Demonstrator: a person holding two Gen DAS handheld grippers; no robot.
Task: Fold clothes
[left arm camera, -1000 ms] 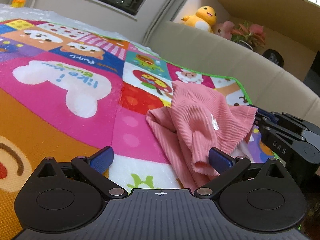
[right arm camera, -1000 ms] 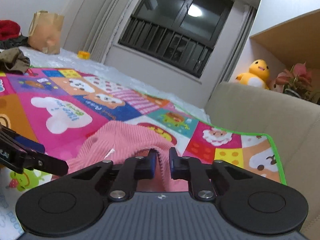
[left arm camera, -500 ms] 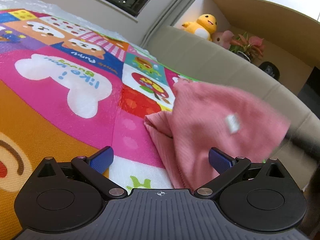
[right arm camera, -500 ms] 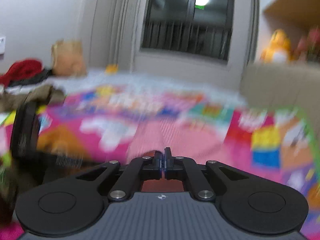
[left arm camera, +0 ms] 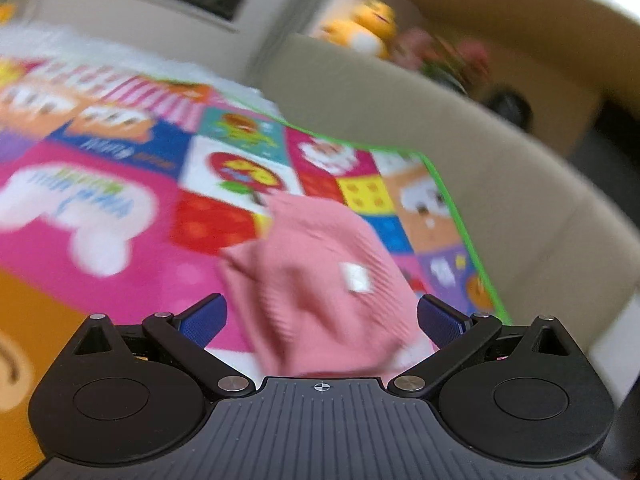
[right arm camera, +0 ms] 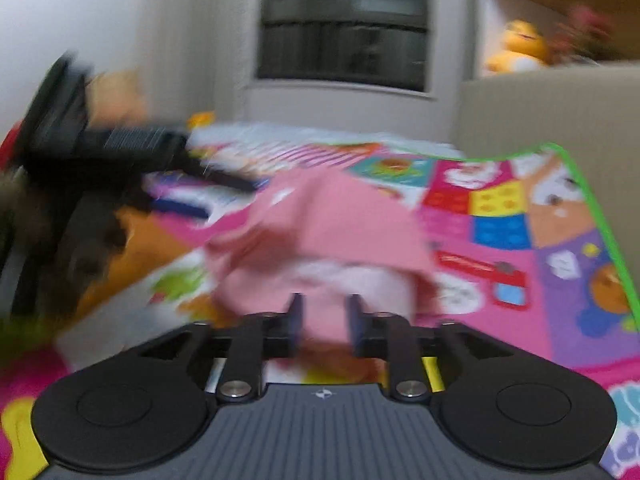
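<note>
The mat (left arm camera: 100, 248) is carrying the crumpled pink top (left arm camera: 320, 280) near its green edge. My left gripper (left arm camera: 320, 316) is gaping wide. My right gripper (right arm camera: 324, 316) is opening around cloth, risking bunching.

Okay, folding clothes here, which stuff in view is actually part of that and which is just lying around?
Part of the job:
- pink garment
- left tool, wide open, holding nothing
- right tool, jaws opening, pink cloth between them
- colourful mat underneath

Just lying about:
- yellow plush toy
- pink flowers
- beige sofa
</note>
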